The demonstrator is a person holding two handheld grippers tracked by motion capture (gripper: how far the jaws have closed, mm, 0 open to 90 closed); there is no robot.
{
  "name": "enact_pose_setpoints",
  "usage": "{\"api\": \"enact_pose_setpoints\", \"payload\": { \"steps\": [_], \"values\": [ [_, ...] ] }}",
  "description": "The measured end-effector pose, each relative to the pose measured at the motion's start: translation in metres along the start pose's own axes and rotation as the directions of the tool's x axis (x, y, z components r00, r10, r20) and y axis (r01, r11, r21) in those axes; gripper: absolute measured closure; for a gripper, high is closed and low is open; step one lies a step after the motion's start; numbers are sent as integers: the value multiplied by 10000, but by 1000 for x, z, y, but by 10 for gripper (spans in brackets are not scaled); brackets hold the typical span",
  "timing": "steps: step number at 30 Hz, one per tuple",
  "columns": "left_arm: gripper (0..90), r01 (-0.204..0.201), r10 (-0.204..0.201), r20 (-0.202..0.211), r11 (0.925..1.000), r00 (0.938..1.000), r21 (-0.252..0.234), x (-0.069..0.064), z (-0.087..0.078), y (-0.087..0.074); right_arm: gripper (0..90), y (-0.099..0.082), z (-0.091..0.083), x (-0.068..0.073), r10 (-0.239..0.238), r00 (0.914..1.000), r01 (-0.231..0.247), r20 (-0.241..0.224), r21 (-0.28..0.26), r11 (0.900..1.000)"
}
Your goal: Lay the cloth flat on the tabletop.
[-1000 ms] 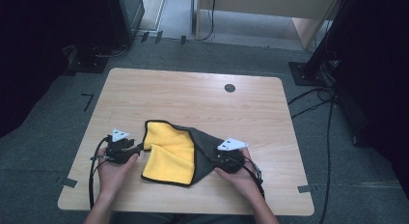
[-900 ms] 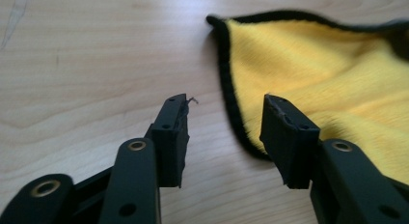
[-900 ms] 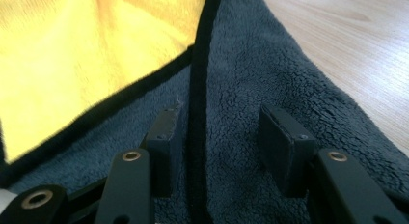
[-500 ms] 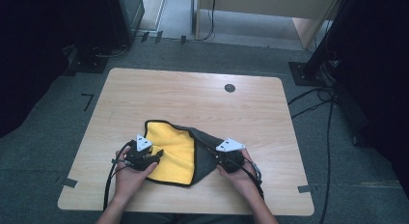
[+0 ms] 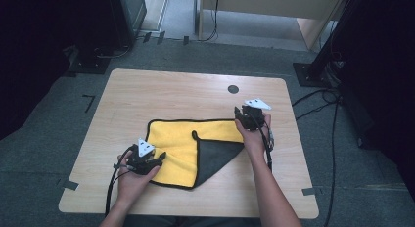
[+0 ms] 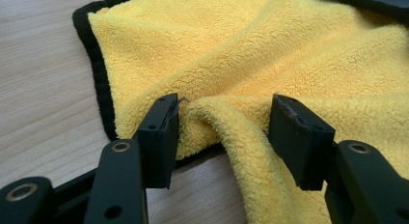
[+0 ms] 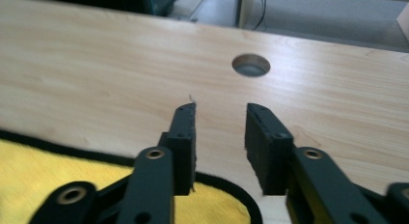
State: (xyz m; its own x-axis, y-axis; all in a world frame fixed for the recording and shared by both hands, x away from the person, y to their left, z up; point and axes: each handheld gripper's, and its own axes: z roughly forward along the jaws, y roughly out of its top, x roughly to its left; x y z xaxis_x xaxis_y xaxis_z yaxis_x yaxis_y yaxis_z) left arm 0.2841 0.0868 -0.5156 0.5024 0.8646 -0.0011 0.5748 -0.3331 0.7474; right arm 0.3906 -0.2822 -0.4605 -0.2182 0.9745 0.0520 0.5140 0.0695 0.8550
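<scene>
Cloth (image 5: 188, 146), yellow with a black border, lies on the table (image 5: 147, 90) toward its near edge, one corner folded over to show its black side. At the cloth's near left corner the left gripper (image 5: 159, 157) stands half open, a raised fold of yellow pile between its jaws, brushing one pad. Farther off, over the cloth's far right corner, the right gripper (image 5: 240, 112) holds nothing; its jaws have just been opening. Beyond it a round hole (image 5: 233, 89) sits near the table's far edge.
</scene>
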Motion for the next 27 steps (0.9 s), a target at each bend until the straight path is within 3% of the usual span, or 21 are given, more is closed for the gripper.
{"api": "enact_pose_setpoints", "payload": {
  "steps": [2,4,7,10,14,18,20,22,24,27],
  "values": [
    [444,23,-23,2,10000,10000,-28,0,0,0,628,1,-4,4,2,9998,-4,-195,-88,10000],
    [442,-6,6,-23,10000,10000,-22,0,0,0,628,-5,-7,21,-398,9928,416,-1126,137,9990],
    [440,-46,46,-55,10000,10000,9,-1,1,0,626,-18,-7,53,-1325,9604,1489,-2452,497,9876],
    [440,-30,30,-68,10000,10000,-33,-1,1,0,622,-28,-4,81,-1638,9300,1970,-3290,702,9779],
    [440,19,-19,-55,10000,10000,-84,-1,1,-1,599,-37,8,105,-1717,9129,2219,-3704,973,9702],
    [439,166,-163,209,9997,9996,-151,3,-2,-1,573,-46,21,119,-1780,9041,2552,-3885,1570,9541],
    [446,580,-566,596,9981,9966,-225,9,-6,0,639,-53,26,126,-2056,9099,2870,-3603,1886,9392],
    [455,1017,-993,748,9944,9922,-298,18,-11,0,774,-55,24,126,-2317,9119,3005,-3387,1668,9391],
    [450,1287,-1273,592,9915,9901,-204,28,-15,0,821,-55,20,125,-2325,9141,2993,-3322,1658,9396],
    [449,1695,-1677,978,9855,9810,-103,40,-22,-1,849,-55,10,114,-2340,9243,2880,-3017,1486,9460]
  ]
}}
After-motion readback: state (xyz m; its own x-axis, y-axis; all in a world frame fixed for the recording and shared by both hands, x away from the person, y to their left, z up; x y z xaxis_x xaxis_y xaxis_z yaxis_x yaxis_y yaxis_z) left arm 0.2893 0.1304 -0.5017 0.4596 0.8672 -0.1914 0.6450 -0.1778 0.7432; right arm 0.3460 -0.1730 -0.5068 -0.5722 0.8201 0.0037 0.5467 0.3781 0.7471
